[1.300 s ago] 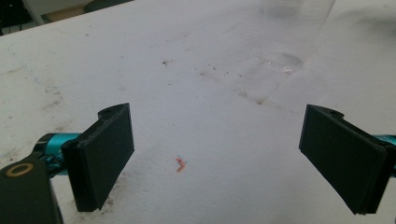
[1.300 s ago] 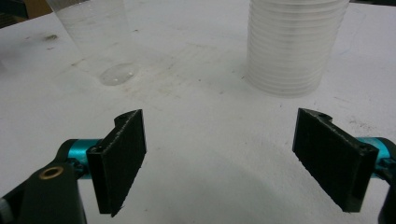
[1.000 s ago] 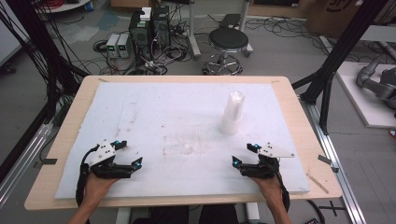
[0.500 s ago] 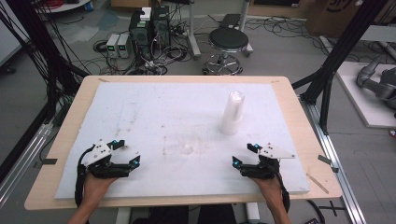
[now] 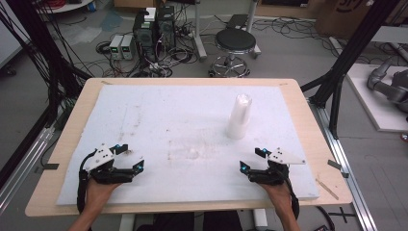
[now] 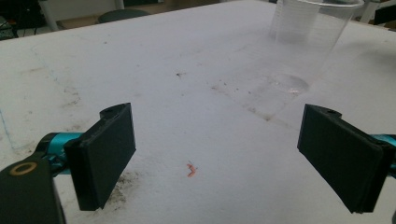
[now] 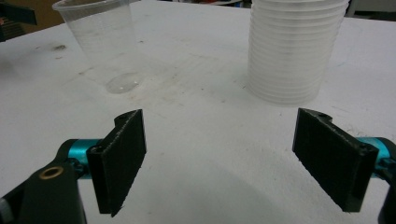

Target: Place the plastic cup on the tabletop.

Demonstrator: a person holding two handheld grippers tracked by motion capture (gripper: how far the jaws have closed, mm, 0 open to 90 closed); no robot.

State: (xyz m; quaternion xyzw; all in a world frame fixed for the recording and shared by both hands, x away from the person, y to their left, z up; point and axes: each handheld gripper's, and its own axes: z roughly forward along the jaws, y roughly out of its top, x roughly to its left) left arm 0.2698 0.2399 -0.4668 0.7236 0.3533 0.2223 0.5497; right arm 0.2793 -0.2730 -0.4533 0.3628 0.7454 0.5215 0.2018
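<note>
Mid-table: cup stack (image 5: 239, 117) upright, axis vertical

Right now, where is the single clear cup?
The single clear cup stands upright mid-table, left of the cup stack in the right gripper view, ahead of both tools.

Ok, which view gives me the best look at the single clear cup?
The right gripper view: the single clear cup stands upright, rim to base. The left gripper view crops its rim; in the high view it is a faint glint.

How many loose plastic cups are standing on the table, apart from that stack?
1: a single clear cup stands upright near the middle of the white table, left of the stack of cups. The stack's own count cannot be told.
</note>
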